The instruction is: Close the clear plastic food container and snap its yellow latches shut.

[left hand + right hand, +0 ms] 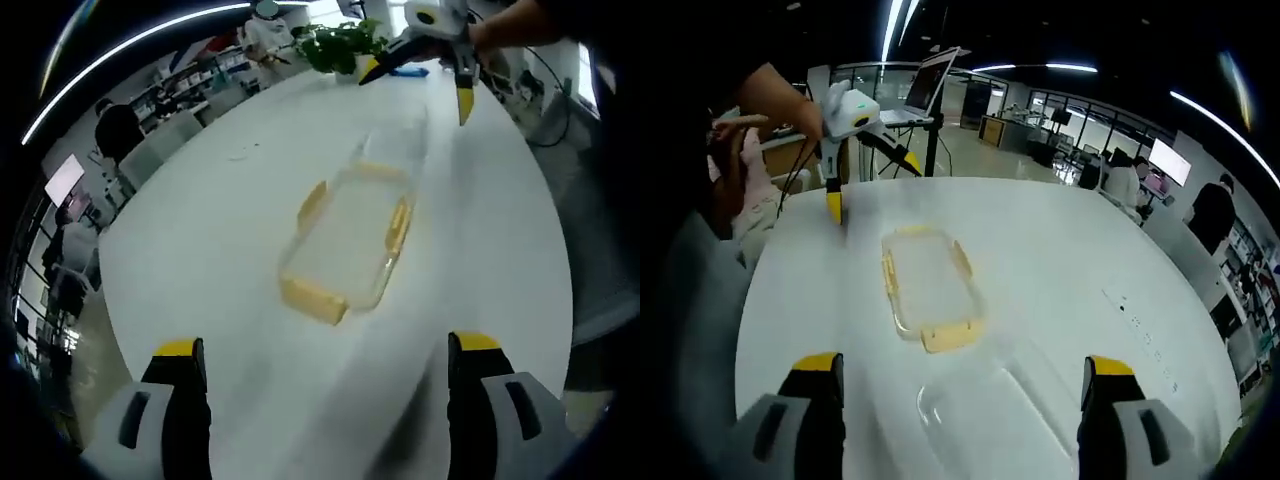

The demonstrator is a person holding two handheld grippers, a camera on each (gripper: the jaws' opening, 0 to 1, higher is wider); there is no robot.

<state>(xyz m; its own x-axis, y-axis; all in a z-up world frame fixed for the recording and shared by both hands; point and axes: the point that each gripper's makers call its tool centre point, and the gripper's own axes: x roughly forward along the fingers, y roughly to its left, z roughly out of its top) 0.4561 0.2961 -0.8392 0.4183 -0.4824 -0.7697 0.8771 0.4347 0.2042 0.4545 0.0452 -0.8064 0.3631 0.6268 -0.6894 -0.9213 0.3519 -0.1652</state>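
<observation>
- The clear plastic container (345, 245) is hard to read in the left gripper view: its walls are blurred and nearly melt into the white table (200, 230), and its outline is traceable mainly by the yellow latches (313, 298) along its edges.
- The clear lid (990, 415) is fainter still. In the right gripper view it lies flat on the table just beyond the container's near yellow latch (951, 336), and its lower edge is hard to trace between the jaws.
- In the left gripper view a pale transparent shape past the container's far end may be the same lid; I cannot confirm this.
- Whether any latch is engaged cannot be determined; the container stands uncovered, lid beside it.
- The left gripper (330, 365) has its jaws spread wide and holds nothing. The container sits on the table beyond and between the two yellow-tipped fingers (178, 350), clear of both.
- The right gripper (960, 370) likewise has its jaws wide apart and empty. The lid lies in the gap between them; the container (928, 285) lies further on, untouched.
- Each gripper appears in the other's view, held by a person's hand (790, 100) at the table's far edge, well apart from the container.
- A green plant (340, 45) stands at the far rim of the table in the left gripper view; details behind it are too small to assess.
</observation>
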